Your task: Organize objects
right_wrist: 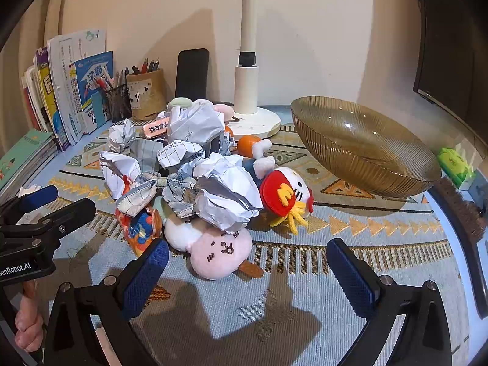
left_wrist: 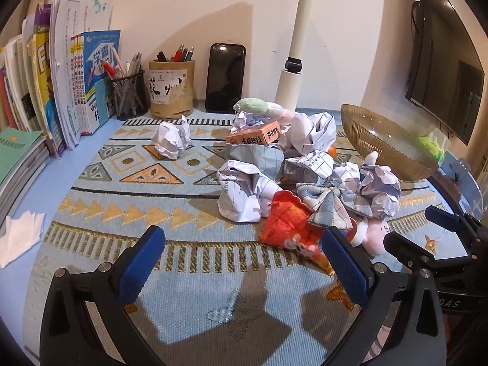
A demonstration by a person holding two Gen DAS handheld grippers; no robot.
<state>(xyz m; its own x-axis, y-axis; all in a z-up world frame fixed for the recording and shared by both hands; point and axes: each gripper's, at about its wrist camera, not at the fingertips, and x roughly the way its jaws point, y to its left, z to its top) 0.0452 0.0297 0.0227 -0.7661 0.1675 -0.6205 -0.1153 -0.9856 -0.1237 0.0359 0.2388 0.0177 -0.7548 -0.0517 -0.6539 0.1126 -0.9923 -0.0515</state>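
Heaped mid-counter on the patterned mat [right_wrist: 381, 238]: crumpled paper balls [right_wrist: 227, 196], a pink plush [right_wrist: 218, 251], a red-and-white plush [right_wrist: 285, 192], a plaid bow [left_wrist: 332, 202]. Just right of the heap, an amber glass bowl [right_wrist: 363, 152], tilted. Left hand-held gripper [left_wrist: 244, 263] and right hand-held gripper [right_wrist: 247, 276] both spread wide, empty, short of the pile.

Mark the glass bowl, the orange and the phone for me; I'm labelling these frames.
glass bowl [right_wrist: 366, 149], right wrist view, inner wall.
orange [right_wrist: 247, 148], right wrist view, visible skin.
phone [left_wrist: 225, 77], left wrist view, screen centre.
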